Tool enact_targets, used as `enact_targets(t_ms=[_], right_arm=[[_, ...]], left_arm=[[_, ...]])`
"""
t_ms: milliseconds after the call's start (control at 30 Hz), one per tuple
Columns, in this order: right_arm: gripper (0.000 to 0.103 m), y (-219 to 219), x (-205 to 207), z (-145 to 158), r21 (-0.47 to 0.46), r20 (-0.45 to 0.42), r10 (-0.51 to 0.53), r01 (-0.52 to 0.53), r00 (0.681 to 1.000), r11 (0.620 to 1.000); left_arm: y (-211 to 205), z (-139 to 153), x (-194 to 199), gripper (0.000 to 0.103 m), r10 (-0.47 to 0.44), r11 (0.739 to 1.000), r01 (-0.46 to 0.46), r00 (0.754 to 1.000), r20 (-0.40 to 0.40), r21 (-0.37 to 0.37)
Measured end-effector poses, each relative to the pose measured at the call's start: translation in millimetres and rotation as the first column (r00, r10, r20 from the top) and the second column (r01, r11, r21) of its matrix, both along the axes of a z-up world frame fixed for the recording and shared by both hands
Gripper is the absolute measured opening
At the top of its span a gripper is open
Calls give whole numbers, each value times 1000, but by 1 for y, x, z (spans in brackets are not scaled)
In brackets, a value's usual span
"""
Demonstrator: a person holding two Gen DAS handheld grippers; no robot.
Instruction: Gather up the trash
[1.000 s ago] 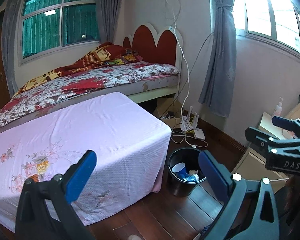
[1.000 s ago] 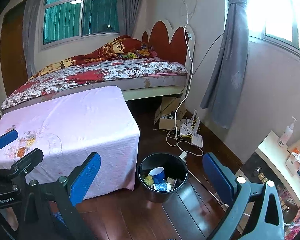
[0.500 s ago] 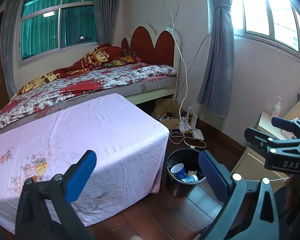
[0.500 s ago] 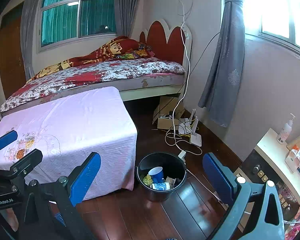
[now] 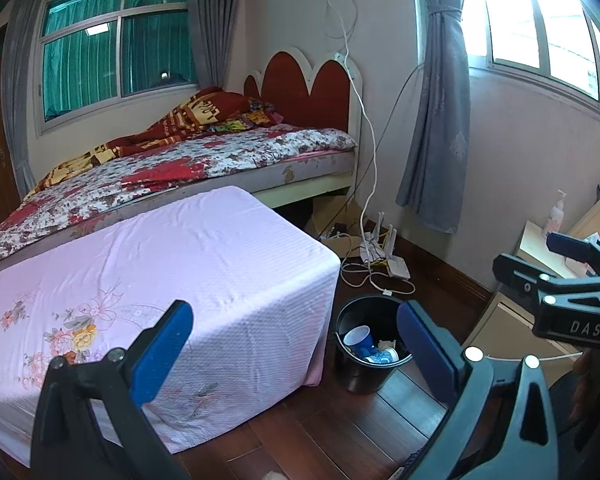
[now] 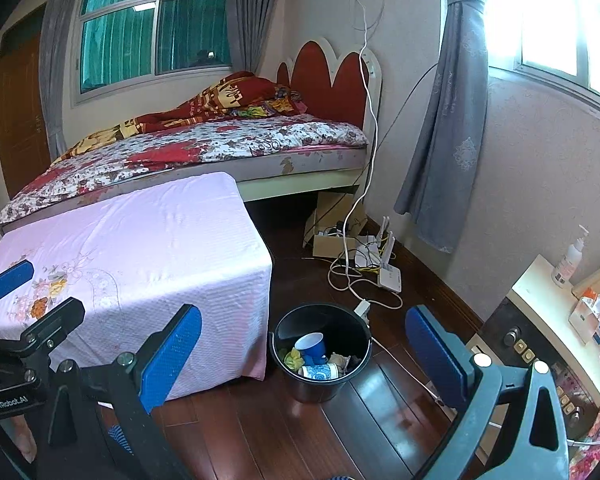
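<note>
Dark floorboards point(image 6: 260, 432) carry the black bin point(image 6: 320, 354) beside the tabletop point(image 5: 160, 280); both views barely shift, and left hand-held gripper point(image 5: 292, 344) and right hand-held gripper point(image 6: 302, 350) stay spread apart, empty, suggesting collection is finished.

White letters "DAS" stand on the black body of the right gripper point(image 5: 572, 276), seen at about 3 o'clock in the left wrist view. In the right wrist view, "GenRobot.AI" is printed in white on the black body of the left gripper point(image 6: 36, 292), at about 8 o'clock near the frame edge. On the red and yellow blanket point(image 5: 198, 114) at the head of the bed, around 11 o'clock, large yellow block letters show; they look like "LOVE" turned sideways, though the reading is uncertain. The blue-patterned cup point(image 6: 319, 372) in the bin carries a print too small to read.
</note>
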State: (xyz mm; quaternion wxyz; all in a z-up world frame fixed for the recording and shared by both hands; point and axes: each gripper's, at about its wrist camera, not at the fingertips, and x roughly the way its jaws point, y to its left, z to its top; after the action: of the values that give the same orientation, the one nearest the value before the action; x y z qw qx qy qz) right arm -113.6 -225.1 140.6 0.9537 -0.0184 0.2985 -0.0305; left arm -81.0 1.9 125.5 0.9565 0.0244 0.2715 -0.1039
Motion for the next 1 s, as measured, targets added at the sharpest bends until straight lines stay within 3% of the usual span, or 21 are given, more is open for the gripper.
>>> enact_targets(t_ms=[1000], right_arm=[[103, -2, 1, -6, -4, -10, -5, 5, 1000, 1000]], left_arm=[[-2, -2, 2, 102, -12, 1000, 12, 1000, 1, 7]])
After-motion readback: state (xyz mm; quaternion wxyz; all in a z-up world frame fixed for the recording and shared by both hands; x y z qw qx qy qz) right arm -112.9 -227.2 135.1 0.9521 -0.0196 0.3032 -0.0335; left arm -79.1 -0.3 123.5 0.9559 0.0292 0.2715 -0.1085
